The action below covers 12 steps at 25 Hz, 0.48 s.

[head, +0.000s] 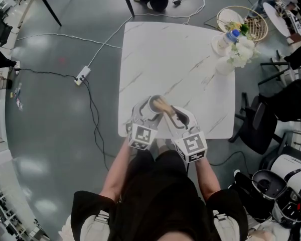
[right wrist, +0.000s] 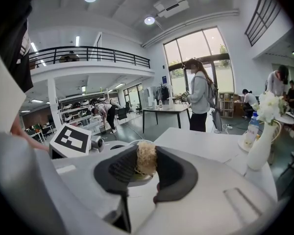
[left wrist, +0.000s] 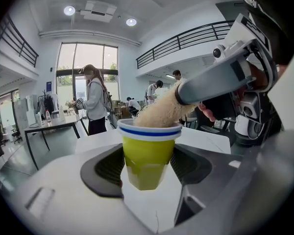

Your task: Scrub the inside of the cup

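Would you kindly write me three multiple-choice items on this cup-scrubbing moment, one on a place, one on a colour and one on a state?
1. Where is the far end of the beige scrubber?
A. Inside the cup
B. In a sink
C. In a drawer

2. What colour is the stripe under the cup's white rim?
A. Red
B. Blue
C. Black

3. How is the left gripper?
A. Open and empty
B. Shut on the cup
C. Shut on the scrubber

Answers:
1 A: in the left gripper view the scrubber dips through the cup's mouth.
2 B: a blue band rings the cup just below the rim.
3 B: both pads press the cup's yellow-green sides.
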Motion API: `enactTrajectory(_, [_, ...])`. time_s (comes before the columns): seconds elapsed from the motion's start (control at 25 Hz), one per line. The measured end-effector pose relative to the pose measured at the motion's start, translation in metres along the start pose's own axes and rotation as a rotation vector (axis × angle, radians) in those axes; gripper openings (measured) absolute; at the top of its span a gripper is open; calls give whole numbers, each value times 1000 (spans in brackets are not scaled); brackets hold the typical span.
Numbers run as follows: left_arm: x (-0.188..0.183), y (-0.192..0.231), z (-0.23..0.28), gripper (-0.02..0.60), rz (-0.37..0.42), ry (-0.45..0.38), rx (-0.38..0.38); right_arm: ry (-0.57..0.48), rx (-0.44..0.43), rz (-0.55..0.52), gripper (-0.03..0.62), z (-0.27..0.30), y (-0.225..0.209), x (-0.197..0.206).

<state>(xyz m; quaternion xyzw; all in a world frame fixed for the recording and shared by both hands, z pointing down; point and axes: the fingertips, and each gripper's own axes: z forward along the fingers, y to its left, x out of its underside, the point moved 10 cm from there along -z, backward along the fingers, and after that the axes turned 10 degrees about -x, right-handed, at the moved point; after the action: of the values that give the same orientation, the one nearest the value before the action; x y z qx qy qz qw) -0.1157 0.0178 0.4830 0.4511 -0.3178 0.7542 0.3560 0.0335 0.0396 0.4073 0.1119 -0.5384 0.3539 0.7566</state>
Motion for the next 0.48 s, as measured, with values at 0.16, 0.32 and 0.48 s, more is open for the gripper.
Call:
enactTrajectory(0.16, [1,-3,4,301,-1,2,-1,-42,14,-2,106,-9,-3,-3])
enactTrajectory(0.32, [-5,-6,9,301,-11,-6,19,-115,66,10,105,-25,-14,-5])
enactTrajectory(0.48, [-12,-13,18,301,-28,-41,48,-177,154,39,105,-45,-29,2])
